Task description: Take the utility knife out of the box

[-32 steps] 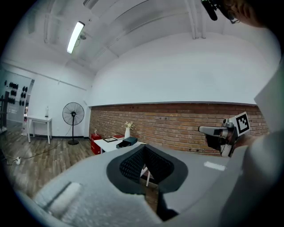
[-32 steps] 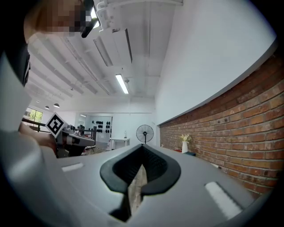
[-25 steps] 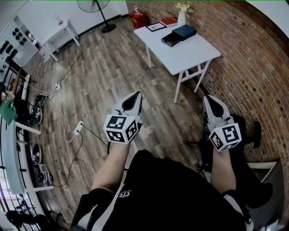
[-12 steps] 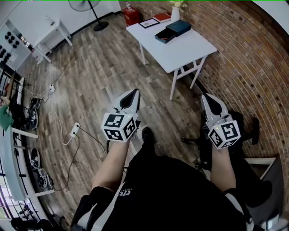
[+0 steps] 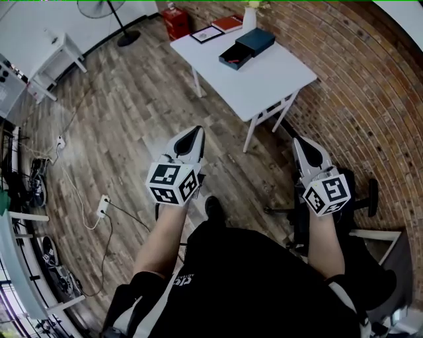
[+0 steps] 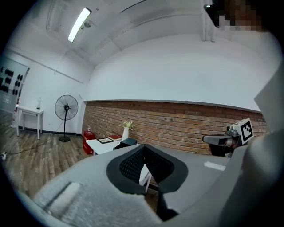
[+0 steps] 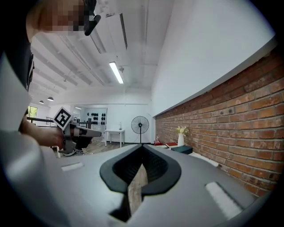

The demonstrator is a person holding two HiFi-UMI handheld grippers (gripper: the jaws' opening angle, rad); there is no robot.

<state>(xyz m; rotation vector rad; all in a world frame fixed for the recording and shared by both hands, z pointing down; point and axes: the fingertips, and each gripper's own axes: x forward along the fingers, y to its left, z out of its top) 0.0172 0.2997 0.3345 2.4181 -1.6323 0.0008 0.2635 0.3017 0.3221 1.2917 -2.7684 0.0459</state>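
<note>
A dark box lies open on the white table (image 5: pixel 268 79) far ahead in the head view: its base (image 5: pixel 234 56) shows something small and red inside, and its lid (image 5: pixel 256 41) sits beside it. I cannot make out the utility knife itself. My left gripper (image 5: pixel 195 132) and right gripper (image 5: pixel 297 141) are held out over the wooden floor, well short of the table, both shut and empty. The left gripper view looks past its shut tips (image 6: pixel 143 147) to the table (image 6: pixel 103 145) and the box (image 6: pixel 129 142). The right gripper view shows the shut tips (image 7: pixel 142 146) and the box (image 7: pixel 183 150) along the brick wall.
On the table stand a vase with flowers (image 5: pixel 249 16), a red book (image 5: pixel 228 24) and a framed picture (image 5: pixel 207 33). A brick wall (image 5: pixel 370 99) runs on the right, with a black chair (image 5: pixel 362 193) near it. A fan (image 5: pixel 109 10), a white side table (image 5: pixel 56 56) and floor cables (image 5: pixel 102 206) lie to the left.
The table and box have come nearer and slid down in the head view as the person walks towards them. Both grippers have moved forward, still shut.
</note>
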